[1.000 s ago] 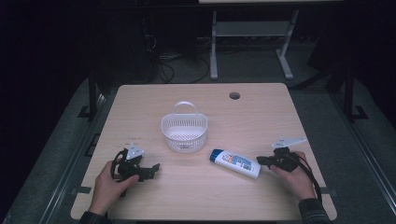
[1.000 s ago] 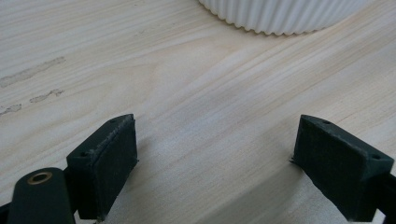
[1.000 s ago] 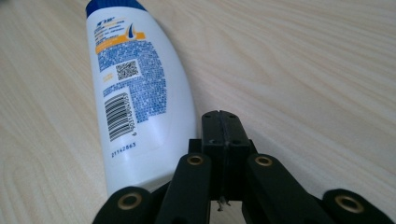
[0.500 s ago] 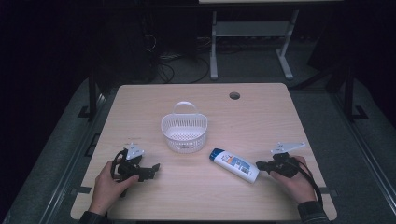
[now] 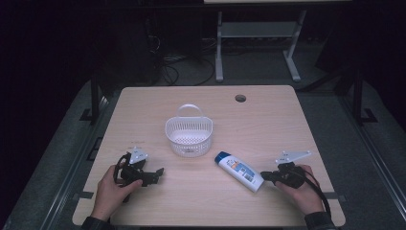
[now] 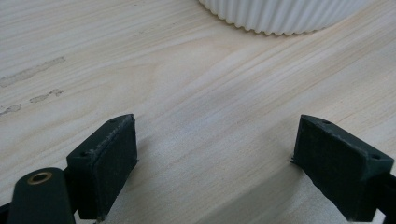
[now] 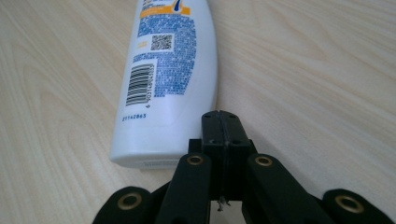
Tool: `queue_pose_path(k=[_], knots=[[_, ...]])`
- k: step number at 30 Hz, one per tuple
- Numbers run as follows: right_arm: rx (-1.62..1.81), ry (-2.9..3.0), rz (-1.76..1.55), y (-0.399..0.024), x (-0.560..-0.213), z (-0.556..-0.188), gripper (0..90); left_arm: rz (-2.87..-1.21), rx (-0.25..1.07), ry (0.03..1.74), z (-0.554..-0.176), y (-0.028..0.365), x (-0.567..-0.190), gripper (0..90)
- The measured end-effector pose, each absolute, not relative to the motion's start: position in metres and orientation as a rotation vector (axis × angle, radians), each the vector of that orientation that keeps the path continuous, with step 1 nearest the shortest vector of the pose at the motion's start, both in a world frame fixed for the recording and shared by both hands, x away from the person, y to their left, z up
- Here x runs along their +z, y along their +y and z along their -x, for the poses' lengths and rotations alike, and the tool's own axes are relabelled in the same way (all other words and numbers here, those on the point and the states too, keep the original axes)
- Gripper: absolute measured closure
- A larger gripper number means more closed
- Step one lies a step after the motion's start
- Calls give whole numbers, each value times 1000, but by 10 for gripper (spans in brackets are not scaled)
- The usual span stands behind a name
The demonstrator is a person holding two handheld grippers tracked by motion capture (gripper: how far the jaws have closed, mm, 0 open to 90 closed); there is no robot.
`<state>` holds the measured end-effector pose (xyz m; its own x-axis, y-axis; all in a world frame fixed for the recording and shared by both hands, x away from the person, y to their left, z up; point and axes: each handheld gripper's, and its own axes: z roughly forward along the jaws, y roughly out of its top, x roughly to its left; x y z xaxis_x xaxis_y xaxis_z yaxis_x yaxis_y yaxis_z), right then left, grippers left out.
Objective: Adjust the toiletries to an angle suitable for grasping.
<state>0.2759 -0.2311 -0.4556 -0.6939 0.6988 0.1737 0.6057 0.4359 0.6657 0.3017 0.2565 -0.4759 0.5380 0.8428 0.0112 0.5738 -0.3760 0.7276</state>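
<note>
The right tool (image 5: 269, 177), pressed together, has drawn back behind the bottle (image 5: 239, 171); the left tool (image 5: 155, 173) stays spread apart.

One camera looks down from above on the whole table (image 5: 268, 124) — two others ride low, very near its wood.

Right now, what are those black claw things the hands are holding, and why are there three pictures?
They are grabbing tools, one in each of a person's hands. One camera looks down from above the table; the other two ride on the tools. The left gripper is open, holding nothing, low over bare wood near a white basket. The right gripper is pinched shut and empty, its tips beside the bottom end of a white bottle lying flat.
</note>
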Motion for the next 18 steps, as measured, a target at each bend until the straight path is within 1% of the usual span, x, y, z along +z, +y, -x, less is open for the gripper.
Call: queue_pose_path(k=[18], knots=[[1105, 2588, -1138, -224, -452, -260, 899, -2098, 507, 1139, -302, 257, -476, 126]])
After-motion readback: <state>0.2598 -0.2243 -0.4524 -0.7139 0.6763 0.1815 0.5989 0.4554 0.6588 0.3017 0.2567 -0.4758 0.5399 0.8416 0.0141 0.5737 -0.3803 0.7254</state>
